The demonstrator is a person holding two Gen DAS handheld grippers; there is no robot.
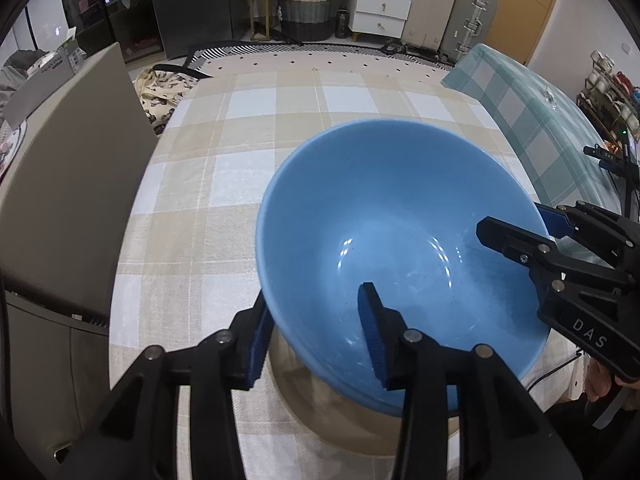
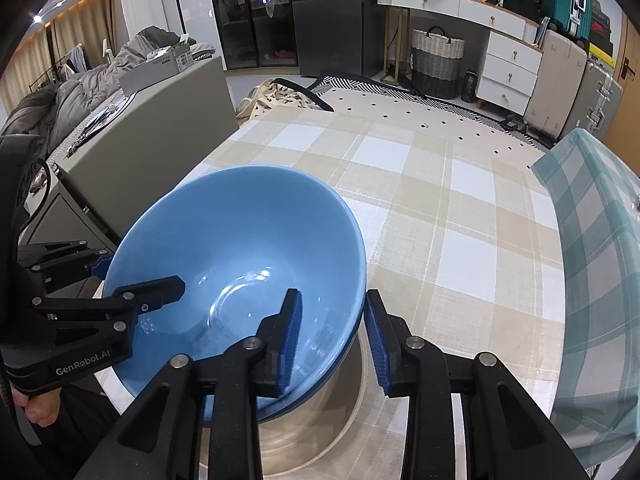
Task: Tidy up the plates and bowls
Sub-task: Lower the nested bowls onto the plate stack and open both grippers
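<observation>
A large blue bowl (image 1: 396, 240) fills both wrist views, also in the right wrist view (image 2: 240, 248). It is tilted and sits over a beige plate or bowl (image 1: 320, 412) on the checked tablecloth, also seen in the right wrist view (image 2: 320, 420). My left gripper (image 1: 316, 340) straddles the bowl's near rim, one finger inside and one outside, with gaps at the pads. My right gripper (image 2: 332, 336) straddles the opposite rim the same way. In the right wrist view a second blue rim seems to lie just beneath the bowl.
The table with the beige checked cloth (image 1: 248, 168) stretches ahead. A grey chair back (image 1: 68, 168) stands at the left edge. A teal checked cloth (image 2: 592, 240) covers something at the right. Drawers, a basket and suitcases stand at the far wall.
</observation>
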